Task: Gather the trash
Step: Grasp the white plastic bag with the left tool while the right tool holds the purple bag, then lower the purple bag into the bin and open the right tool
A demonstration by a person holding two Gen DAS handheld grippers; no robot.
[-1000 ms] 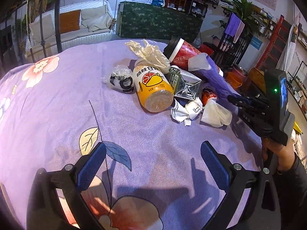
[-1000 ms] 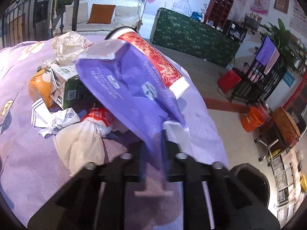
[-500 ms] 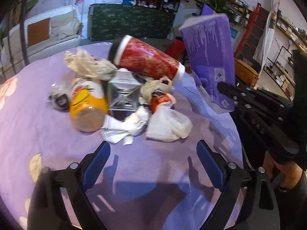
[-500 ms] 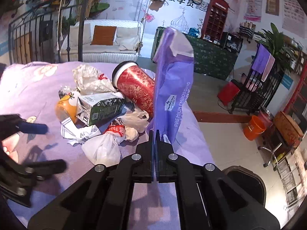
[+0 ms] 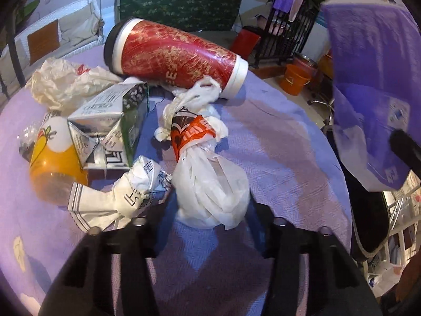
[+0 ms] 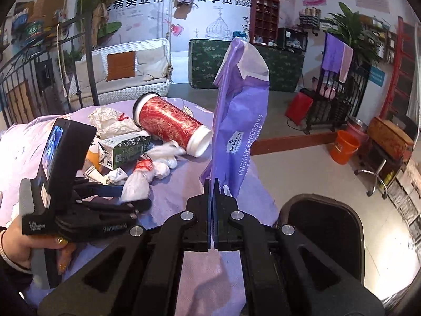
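Note:
A pile of trash lies on the purple tablecloth (image 5: 279, 147). A white tied plastic bag (image 5: 210, 184) with an orange printed band sits nearest, between the jaws of my left gripper (image 5: 210, 217). The jaws are closing and their pads meet the bag's sides. The right wrist view shows the left gripper (image 6: 126, 197) at the bag (image 6: 136, 187). My right gripper (image 6: 211, 184) is shut on the lower edge of a purple plastic wrapper (image 6: 242, 121). It holds the wrapper upright above the table's right edge. The wrapper (image 5: 373, 79) also fills the upper right of the left wrist view.
Behind the bag lie a large red paper cup (image 5: 179, 52) on its side, a green and white carton (image 5: 115, 121), an orange bottle (image 5: 52, 163), a crumpled printed wrapper (image 5: 126, 197) and crumpled white paper (image 5: 60, 84). A black bin (image 6: 323, 226) stands off the table's right edge.
My left gripper has moved in toward the pile and its jaws have narrowed from wide open to around the white bag. My right gripper has lifted the purple wrapper off the pile, to the right.

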